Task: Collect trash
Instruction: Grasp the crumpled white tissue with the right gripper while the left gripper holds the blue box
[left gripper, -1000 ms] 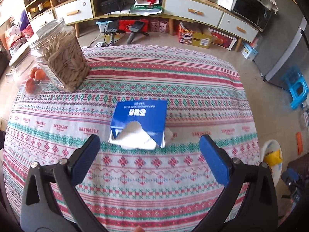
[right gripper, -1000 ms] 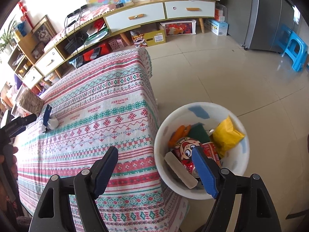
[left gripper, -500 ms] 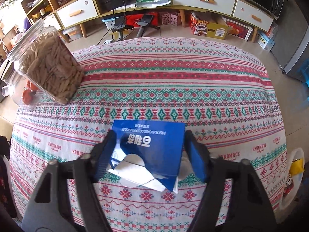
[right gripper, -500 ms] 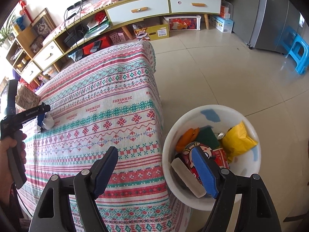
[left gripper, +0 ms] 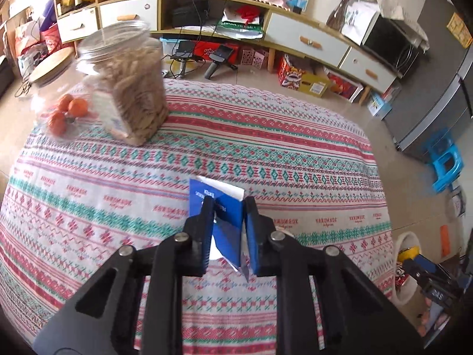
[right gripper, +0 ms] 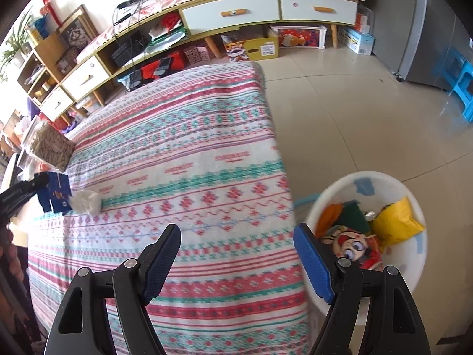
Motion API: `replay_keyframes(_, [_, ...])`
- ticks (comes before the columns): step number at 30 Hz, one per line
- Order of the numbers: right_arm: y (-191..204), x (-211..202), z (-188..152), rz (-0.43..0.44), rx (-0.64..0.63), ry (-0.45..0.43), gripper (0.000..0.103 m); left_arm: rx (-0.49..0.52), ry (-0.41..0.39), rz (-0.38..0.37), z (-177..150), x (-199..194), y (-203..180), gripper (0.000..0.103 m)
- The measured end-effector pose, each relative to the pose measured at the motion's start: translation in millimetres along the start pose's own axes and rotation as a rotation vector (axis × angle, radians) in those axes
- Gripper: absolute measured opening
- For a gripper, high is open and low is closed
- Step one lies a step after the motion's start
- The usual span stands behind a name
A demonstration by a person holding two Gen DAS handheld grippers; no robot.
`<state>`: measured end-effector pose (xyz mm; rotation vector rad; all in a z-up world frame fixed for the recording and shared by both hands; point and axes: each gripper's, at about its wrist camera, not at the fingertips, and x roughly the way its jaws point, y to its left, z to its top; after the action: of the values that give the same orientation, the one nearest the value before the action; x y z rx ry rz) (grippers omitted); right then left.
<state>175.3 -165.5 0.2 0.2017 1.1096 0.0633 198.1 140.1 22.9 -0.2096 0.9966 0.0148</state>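
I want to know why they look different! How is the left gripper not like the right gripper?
The left gripper is squeezed shut on the blue tissue pack; the right gripper is wide open and holds nothing. The left one is over the table; the right one hangs at the table's edge beside the white trash bin. Both have black arms and blue pads.

A long wooden TV cabinet [right gripper: 266, 9] with white drawers lines the wall above glossy beige floor tiles [right gripper: 354, 112].
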Motion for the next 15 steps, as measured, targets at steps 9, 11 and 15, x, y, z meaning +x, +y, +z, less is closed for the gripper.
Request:
replay_keyframes(9, [93, 24, 2, 0.094, -0.107, 0.012, 0.08, -0.075, -0.002, -0.058, -24, -31, 57, 0.016])
replay_keyframes(11, [111, 30, 1, 0.101, -0.138, 0.01, 0.08, -0.101, -0.002, -0.079, -28, -37, 67, 0.016])
replay_keyframes(15, [145, 52, -1, 0.118, -0.191, 0.02, 0.078, -0.127, -0.005, -0.11, -32, -47, 87, 0.016])
